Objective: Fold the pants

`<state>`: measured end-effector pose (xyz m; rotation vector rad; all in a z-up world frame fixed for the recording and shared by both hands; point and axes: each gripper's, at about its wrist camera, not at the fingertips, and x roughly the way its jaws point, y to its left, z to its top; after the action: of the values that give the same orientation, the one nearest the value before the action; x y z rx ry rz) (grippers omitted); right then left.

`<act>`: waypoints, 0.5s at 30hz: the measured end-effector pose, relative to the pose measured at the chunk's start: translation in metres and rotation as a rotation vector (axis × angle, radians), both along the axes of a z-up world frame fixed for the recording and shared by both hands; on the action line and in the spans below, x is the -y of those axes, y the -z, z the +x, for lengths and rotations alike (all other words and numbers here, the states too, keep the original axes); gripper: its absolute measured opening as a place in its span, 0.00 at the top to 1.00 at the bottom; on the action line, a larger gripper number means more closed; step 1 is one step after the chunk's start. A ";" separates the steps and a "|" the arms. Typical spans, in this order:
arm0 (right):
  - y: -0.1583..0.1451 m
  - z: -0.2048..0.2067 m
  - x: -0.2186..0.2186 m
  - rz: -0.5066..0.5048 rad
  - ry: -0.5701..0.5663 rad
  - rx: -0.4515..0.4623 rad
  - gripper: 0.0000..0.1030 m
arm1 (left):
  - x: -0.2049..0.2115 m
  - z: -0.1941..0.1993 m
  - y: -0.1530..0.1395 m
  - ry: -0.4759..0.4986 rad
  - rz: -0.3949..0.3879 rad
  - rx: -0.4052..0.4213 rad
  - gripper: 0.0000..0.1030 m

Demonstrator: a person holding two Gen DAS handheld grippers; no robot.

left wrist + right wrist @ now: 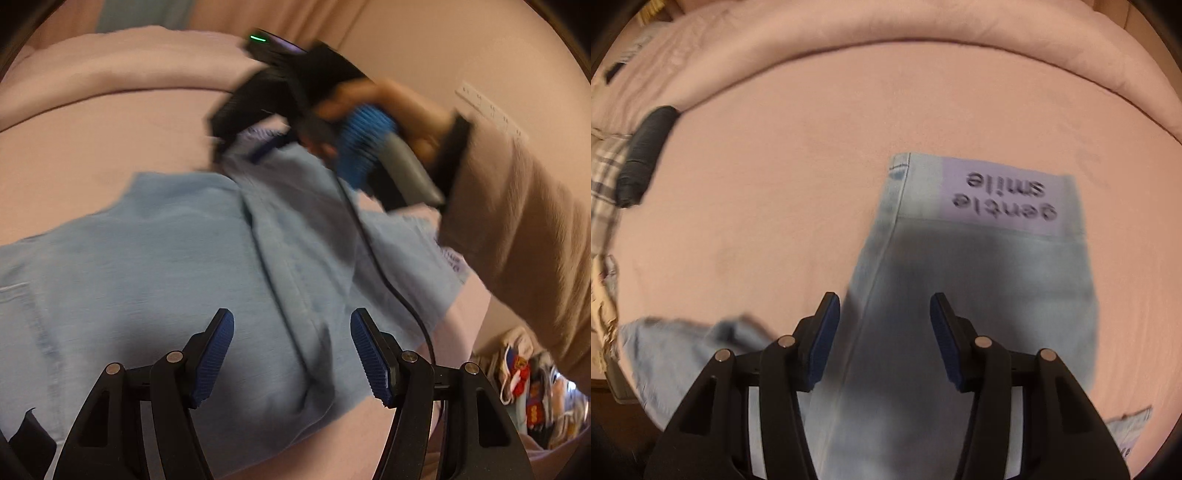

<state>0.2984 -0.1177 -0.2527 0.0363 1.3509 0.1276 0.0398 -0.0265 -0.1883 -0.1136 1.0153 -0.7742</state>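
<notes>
Light blue pants [147, 277] lie spread on a pink bed. My left gripper [291, 354] is open and empty, just above the fabric near a seam fold. The right gripper's body [280, 92] shows in the left wrist view, held in a hand over the far end of the pants; its fingertips are hidden there. In the right wrist view my right gripper [884, 339] is open and empty above a pant leg [979, 295]. That leg ends in a lilac cuff [1008, 199] printed "gentle smile".
The pink bedsheet [775, 184] surrounds the pants, with a rolled pink duvet [923, 33] at the far side. A dark rolled garment [646, 155] and plaid cloth [605, 173] lie at the left. A black cable [388, 280] crosses the pants. Colourful clutter [528, 387] sits past the bed's right edge.
</notes>
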 end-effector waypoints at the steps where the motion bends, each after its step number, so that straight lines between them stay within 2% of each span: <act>1: 0.004 0.005 -0.005 -0.023 -0.011 -0.008 0.51 | 0.005 0.000 0.002 0.012 0.006 -0.007 0.36; 2: 0.009 0.010 -0.011 -0.055 -0.019 -0.010 0.51 | 0.011 0.002 0.004 0.024 0.013 -0.010 0.38; 3: 0.010 0.012 -0.014 -0.065 -0.034 -0.009 0.49 | 0.016 0.003 0.006 0.033 0.028 -0.007 0.48; 4: 0.011 0.013 -0.017 -0.088 -0.057 -0.003 0.53 | 0.022 0.004 0.008 0.045 0.052 -0.006 0.57; 5: 0.012 0.014 -0.020 -0.111 -0.073 0.003 0.64 | 0.025 0.006 0.009 0.047 0.066 -0.009 0.75; 6: 0.011 0.014 -0.020 -0.118 -0.090 0.007 0.71 | 0.028 0.007 0.009 0.047 0.069 -0.011 0.84; 7: 0.010 0.013 -0.018 -0.099 -0.096 0.007 0.88 | 0.030 0.009 0.009 0.048 0.065 -0.018 0.87; 8: 0.006 0.012 -0.012 -0.069 -0.084 0.009 0.93 | 0.032 0.010 0.007 0.050 0.061 -0.018 0.94; 11: -0.008 0.001 0.008 -0.009 -0.052 0.063 0.95 | 0.033 0.003 0.000 0.065 0.051 0.014 0.96; 15: -0.054 -0.036 0.053 0.144 0.025 0.194 0.95 | 0.042 -0.007 -0.015 0.093 0.061 0.082 0.96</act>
<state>0.2622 -0.1704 -0.1992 0.1582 1.1452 0.2021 0.0327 -0.0685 -0.1737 0.0182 0.9707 -0.8250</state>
